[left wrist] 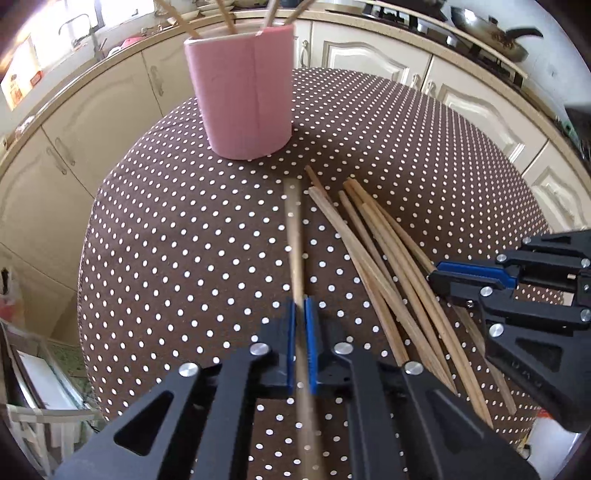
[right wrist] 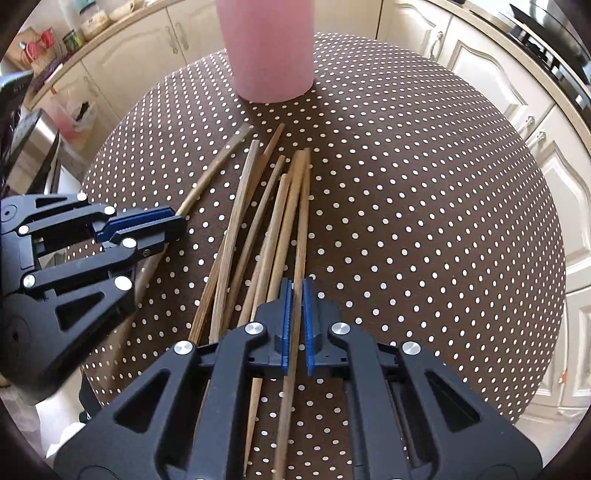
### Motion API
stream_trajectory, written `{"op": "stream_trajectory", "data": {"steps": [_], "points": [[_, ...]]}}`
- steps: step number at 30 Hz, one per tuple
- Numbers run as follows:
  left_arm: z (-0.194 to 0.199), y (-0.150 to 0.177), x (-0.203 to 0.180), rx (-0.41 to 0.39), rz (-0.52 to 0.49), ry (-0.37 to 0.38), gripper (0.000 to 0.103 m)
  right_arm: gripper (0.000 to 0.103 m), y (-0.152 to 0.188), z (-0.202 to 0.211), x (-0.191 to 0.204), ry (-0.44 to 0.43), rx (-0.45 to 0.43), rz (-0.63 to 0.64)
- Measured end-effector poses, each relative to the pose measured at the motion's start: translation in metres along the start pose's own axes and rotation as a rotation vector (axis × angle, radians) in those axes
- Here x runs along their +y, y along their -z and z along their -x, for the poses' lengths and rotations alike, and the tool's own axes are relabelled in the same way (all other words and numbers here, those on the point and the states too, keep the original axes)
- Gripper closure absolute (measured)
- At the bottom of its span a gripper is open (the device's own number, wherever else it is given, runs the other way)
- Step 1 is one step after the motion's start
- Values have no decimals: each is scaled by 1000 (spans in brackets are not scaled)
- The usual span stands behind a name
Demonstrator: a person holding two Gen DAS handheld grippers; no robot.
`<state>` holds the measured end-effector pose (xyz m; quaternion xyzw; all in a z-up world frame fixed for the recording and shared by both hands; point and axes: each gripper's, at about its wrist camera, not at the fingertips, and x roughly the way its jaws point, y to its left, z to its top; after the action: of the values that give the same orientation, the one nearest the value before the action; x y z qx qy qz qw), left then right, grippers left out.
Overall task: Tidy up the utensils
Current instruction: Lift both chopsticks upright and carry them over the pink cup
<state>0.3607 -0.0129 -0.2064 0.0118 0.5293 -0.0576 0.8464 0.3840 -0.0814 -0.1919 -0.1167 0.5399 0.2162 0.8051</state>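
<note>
A pink holder (left wrist: 242, 96) stands at the far side of the round dotted table (left wrist: 166, 240) with several chopsticks in it; it also shows in the right wrist view (right wrist: 271, 48). My left gripper (left wrist: 302, 306) is shut on one wooden chopstick (left wrist: 294, 236) that points toward the holder, held just above the cloth. A pile of several chopsticks (left wrist: 384, 266) lies to its right, also in the right wrist view (right wrist: 258, 229). My right gripper (right wrist: 297, 288) is shut on a chopstick (right wrist: 301, 221) at the pile's right side. The left gripper shows in the right wrist view (right wrist: 173, 225).
Cream kitchen cabinets (left wrist: 92, 122) and a counter curve around the table. A stove with a pan (left wrist: 491, 33) is at the far right. The right gripper (left wrist: 439, 280) shows at the right of the left wrist view, over the pile.
</note>
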Motion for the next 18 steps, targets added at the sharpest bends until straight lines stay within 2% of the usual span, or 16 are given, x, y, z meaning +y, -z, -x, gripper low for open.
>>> {"op": "stream_trajectory", "data": {"steps": [4, 8, 18], "points": [[5, 5, 9, -27, 34, -5, 98, 97, 9, 20, -10, -20, -72, -34], [21, 8, 19, -90, 57, -6, 98, 97, 16, 45, -15, -17, -170, -41], [78, 12, 35, -314, 96, -15, 98, 97, 27, 105, -15, -111, -397, -71]]}}
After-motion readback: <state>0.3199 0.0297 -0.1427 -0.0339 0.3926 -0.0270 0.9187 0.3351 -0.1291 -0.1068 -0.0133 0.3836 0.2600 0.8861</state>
